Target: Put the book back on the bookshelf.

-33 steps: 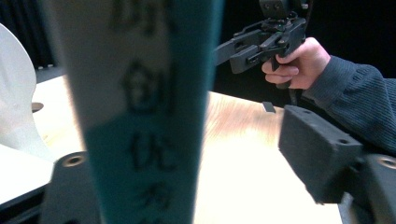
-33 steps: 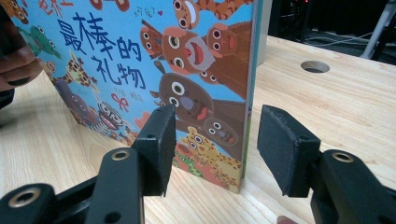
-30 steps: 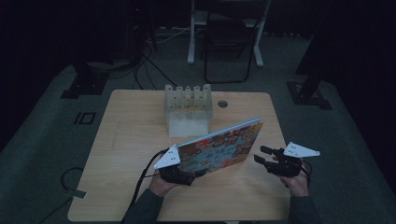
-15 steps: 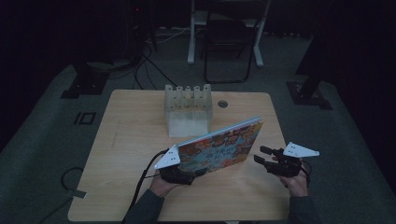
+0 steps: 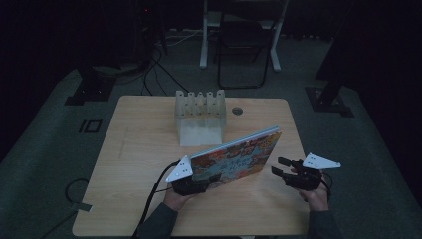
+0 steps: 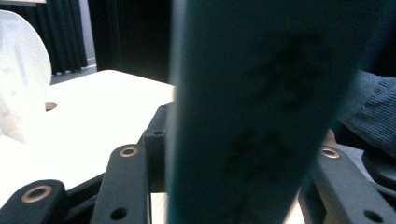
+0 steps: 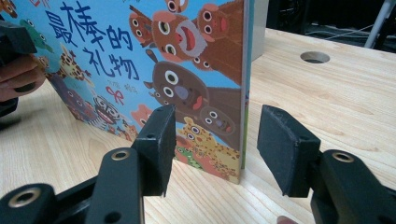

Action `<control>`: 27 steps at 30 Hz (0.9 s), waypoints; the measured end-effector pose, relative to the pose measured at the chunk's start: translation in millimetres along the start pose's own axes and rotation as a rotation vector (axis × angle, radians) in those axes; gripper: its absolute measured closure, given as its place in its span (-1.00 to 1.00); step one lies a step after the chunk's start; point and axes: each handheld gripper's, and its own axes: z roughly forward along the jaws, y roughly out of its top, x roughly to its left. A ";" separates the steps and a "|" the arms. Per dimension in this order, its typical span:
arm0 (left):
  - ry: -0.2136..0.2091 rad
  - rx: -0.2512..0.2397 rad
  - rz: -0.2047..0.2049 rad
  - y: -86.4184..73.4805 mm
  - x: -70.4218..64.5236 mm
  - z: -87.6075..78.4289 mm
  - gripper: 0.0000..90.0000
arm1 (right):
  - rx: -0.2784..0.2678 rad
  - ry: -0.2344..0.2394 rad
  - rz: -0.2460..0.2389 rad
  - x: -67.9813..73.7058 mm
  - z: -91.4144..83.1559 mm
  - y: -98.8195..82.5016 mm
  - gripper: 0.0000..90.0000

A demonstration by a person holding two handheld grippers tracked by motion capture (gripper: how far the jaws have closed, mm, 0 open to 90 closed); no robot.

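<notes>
One table (image 5: 149, 149) lies in front of me. At its far middle stands one pale slotted rack (image 5: 200, 117); I cannot tell if anything sits in its slots. One picture book (image 5: 236, 157) stands on its lower edge at the near middle, cover toward me, its long axis running from near left to far right. My left tongs (image 5: 199, 183) have just been closing and grip its near-left end. My right tongs (image 5: 279, 167) gape open, near the book's right end without touching it.

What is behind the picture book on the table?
Behind the book stands a translucent slotted rack, farther back on the table. The book's top edge covers the rack's lower front corner.
</notes>
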 end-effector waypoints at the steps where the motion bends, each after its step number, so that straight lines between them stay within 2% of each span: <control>1: 0.004 -0.001 0.000 -0.2 0.0 0.2 0.18 | 0.000 0.000 0.000 0.0 -0.1 -0.5 0.03; 15: 0.033 -0.021 0.020 -2.7 -1.4 1.6 0.46 | 0.009 -0.012 0.014 -0.9 -2.0 -8.7 0.03; 27: 0.038 -0.031 -0.015 -10.7 1.9 4.4 0.49 | 0.046 -0.031 0.014 0.3 -1.2 -21.1 0.03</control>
